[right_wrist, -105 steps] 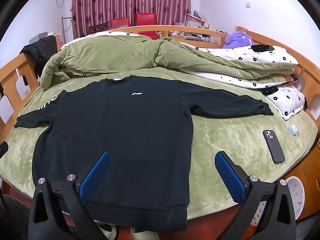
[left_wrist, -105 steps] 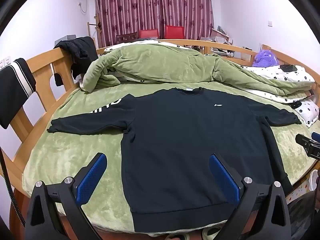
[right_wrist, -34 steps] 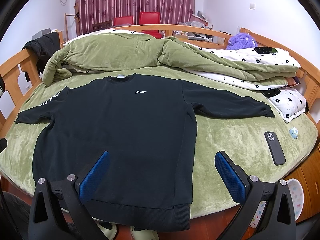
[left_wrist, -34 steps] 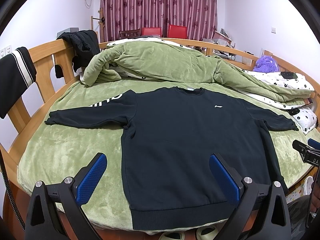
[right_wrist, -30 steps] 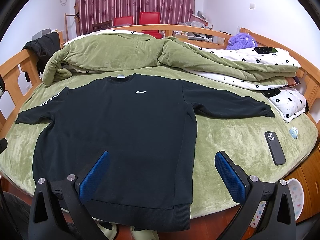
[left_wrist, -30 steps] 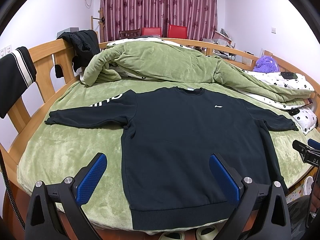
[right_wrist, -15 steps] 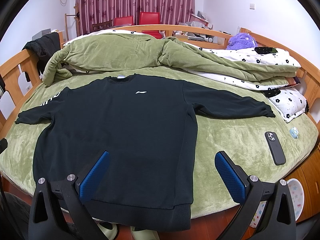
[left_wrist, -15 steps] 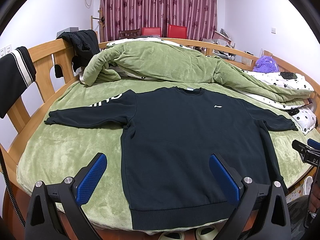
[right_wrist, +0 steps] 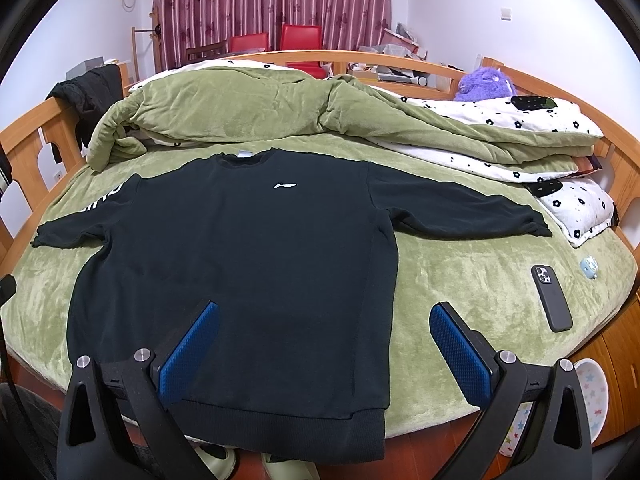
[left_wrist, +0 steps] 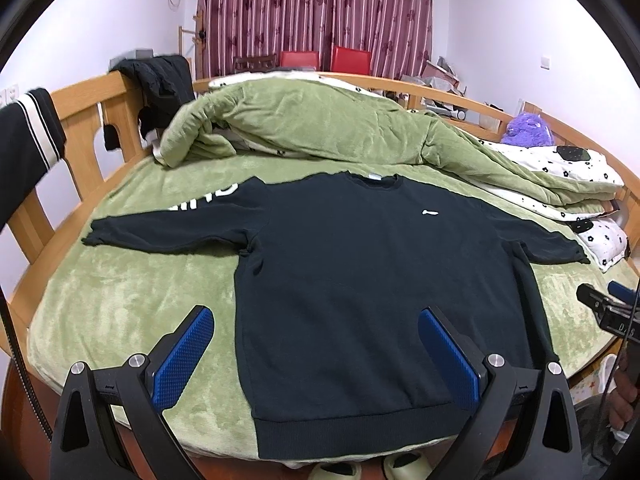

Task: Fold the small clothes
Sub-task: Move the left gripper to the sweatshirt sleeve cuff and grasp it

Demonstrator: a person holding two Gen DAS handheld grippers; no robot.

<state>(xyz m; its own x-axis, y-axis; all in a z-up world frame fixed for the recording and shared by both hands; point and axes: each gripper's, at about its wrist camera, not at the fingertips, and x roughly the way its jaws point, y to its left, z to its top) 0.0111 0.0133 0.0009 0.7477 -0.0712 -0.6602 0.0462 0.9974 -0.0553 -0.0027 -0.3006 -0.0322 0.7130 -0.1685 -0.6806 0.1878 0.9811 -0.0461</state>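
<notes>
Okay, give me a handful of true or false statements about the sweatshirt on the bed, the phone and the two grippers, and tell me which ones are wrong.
1. The sweatshirt lies flat with both sleeves spread out. True.
2. The left gripper is shut on the hem. False: its jaws are open and hold nothing.
3. The phone lies on the sweatshirt. False: it lies on the green blanket, apart from the sweatshirt, on the right.
4. The right gripper is open. True.
5. The sweatshirt is already folded in half. False: no fold has been made.
</notes>
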